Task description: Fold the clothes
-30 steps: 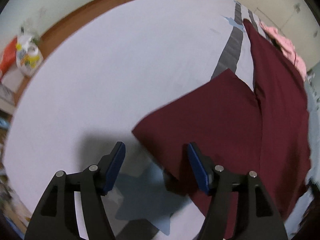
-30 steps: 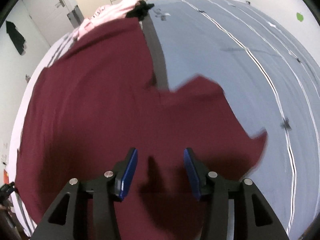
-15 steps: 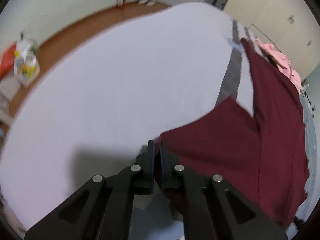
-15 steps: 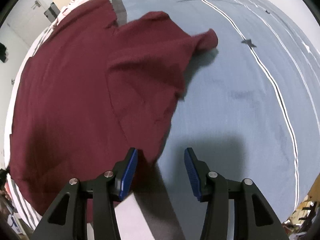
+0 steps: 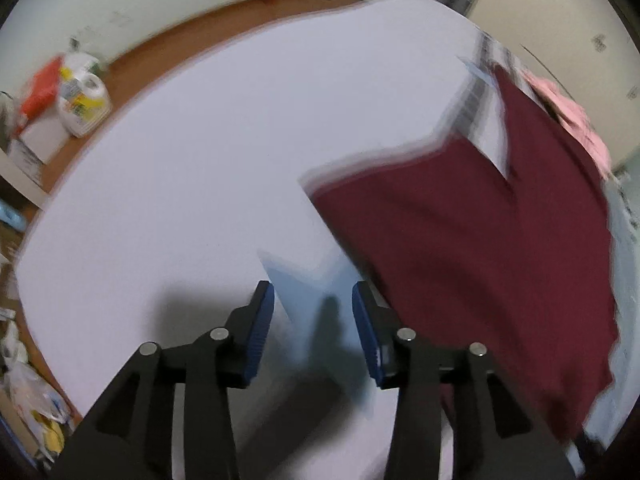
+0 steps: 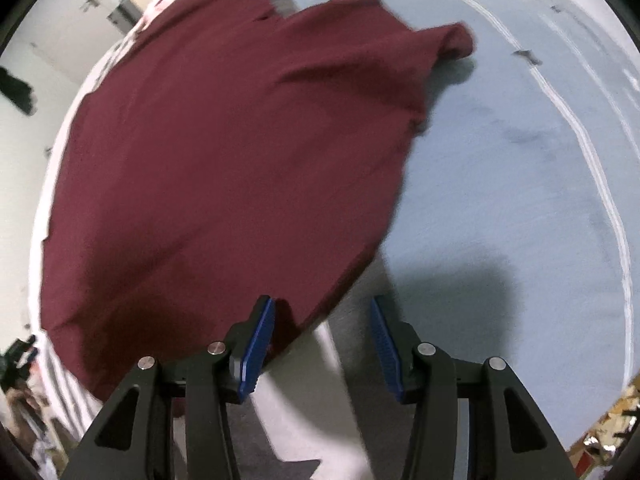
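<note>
Item: dark maroon cotton garment, short-sleeved shirt shape, lying spread on a pale lilac and grey-blue bed cover.

Left gripper: black frame, blue ribbed pads. Jaws have just been opening and stand partly apart with nothing between them; only the cover's light blue star patch shows in the gap. The garment's near corner lies just to the right of the right-hand pad, apart from it.

Right gripper: same build, jaws partly apart, holding nothing. The garment's lower edge runs under the left-hand pad and slants across the left part of the gap; whether pad and cloth touch cannot be told. Ahead and to the right, one sleeve lies bunched and curled on the blue cover.

Other stock: pink cloth heap beyond the garment, far ahead-right of the left gripper.

Step in hand, as judged: taking hold of the garment's near edge with both grippers to start a fold.

Handling notes:
- Left gripper wants shifting right so the corner sits between the pads.
- Each jaw should pinch the garment alone, not the bed cover beneath.
- Both sides should rise evenly; thin knit sags and skews.
- The curled sleeve is likely to need flattening first.
</note>
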### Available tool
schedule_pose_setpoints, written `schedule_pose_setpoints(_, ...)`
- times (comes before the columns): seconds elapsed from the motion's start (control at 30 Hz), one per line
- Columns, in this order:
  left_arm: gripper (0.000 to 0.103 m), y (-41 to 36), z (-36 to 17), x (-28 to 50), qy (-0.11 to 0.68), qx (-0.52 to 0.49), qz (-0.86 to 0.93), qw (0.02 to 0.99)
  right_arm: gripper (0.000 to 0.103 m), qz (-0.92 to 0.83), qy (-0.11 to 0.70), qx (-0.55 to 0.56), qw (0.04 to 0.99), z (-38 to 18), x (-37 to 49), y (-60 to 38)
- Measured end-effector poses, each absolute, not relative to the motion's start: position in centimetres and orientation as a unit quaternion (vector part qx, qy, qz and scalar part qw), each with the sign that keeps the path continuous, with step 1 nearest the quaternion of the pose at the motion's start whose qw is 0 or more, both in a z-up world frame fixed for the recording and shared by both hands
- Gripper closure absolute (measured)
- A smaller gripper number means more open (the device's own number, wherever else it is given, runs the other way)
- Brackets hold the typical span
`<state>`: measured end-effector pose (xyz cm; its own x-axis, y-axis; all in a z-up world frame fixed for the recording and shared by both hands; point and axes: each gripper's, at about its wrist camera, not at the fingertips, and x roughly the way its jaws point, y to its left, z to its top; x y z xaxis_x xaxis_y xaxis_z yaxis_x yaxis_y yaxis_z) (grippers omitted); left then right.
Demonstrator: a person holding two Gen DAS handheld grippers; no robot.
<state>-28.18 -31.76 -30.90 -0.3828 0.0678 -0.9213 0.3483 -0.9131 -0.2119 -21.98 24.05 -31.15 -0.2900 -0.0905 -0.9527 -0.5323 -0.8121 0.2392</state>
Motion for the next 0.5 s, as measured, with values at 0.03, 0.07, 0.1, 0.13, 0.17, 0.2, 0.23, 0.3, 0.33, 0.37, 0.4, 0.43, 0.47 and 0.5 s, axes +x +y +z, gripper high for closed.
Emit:
schedule_pose_setpoints(0.03, 0.063, -29.9, -30.9, -26.8, 0.198, 0.554, -0.805, 0.073, 0.057, 0.757, 0.272, -0.58, 0.133, -31.3, -22.0, 23.8)
schedule_pose_setpoints(0.07, 0.063, -28.0, -31.0, -25.5, 0.206, 0.56, -0.8, 0.06, 0.057, 0.757, 0.272, -0.582, 0.121, -31.4, -22.0, 23.6)
schedule_pose_setpoints(0.1, 0.062, -26.3, -31.2, -24.4, 0.213, 0.566, -0.795, 0.049, 0.057, 0.758, 0.272, -0.583, 0.109, -31.5, -21.9, 23.4)
schedule_pose_setpoints(0.13, 0.062, -24.3, -31.7, -23.5, 0.22, 0.573, -0.789, 0.037, 0.057, 0.758, 0.272, -0.584, 0.099, -31.5, -21.9, 23.2)
schedule_pose_setpoints(0.17, 0.062, -22.3, -32.2, -22.7, 0.226, 0.58, -0.782, 0.025, 0.057, 0.759, 0.273, -0.585, 0.09, -31.6, -21.7, 22.9)
schedule_pose_setpoints(0.2, 0.062, -20.9, -32.7, -22.1, 0.23, 0.586, -0.777, 0.017, 0.057, 0.759, 0.274, -0.585, 0.08, -31.6, -21.6, 22.7)
schedule_pose_setpoints(0.23, 0.062, -19.4, -33.0, -21.6, 0.233, 0.59, -0.773, 0.009, 0.057, 0.76, 0.273, -0.586, 0.07, -31.6, -21.5, 22.4)
schedule_pose_setpoints(0.3, 0.059, -16.5, -33.5, -20.8, 0.236, 0.593, -0.77, -0.006, 0.057, 0.762, 0.269, -0.587, 0.05, -31.6, -21.4, 21.6)
schedule_pose_setpoints(0.33, 0.053, -15.1, -33.4, -20.5, 0.232, 0.589, -0.774, -0.014, 0.057, 0.762, 0.27, -0.587, 0.04, -31.6, -21.3, 21.2)
schedule_pose_setpoints(0.37, 0.051, -14.1, -33.3, -20.4, 0.23, 0.586, -0.777, -0.022, 0.057, 0.762, 0.272, -0.587, 0.03, -31.6, -21.2, 20.7)
schedule_pose_setpoints(0.4, 0.048, -13.2, -33.2, -20.3, 0.229, 0.583, -0.779, -0.029, 0.057, 0.762, 0.274, -0.586, 0.02, -31.7, -21.1, 20.2)
schedule_pose_setpoints(0.43, 0.047, -12.4, -33.2, -20.3, 0.229, 0.584, -0.778, -0.036, 0.057, 0.762, 0.276, -0.585, 0.012, -31.8, -21.0, 19.7)
schedule_pose_setpoints(0.47, 0.047, -11.6, -33.3, -20.4, 0.229, 0.586, -0.776, -0.042, 0.057, 0.762, 0.278, -0.585, 0.007, -32.0, -20.9, 19.1)
schedule_pose_setpoints(0.5, 0.047, -11.0, -33.3, -20.4, 0.227, 0.588, -0.775, -0.048, 0.057, 0.762, 0.282, -0.583, 0.004, -32.1, -20.9, 18.7)
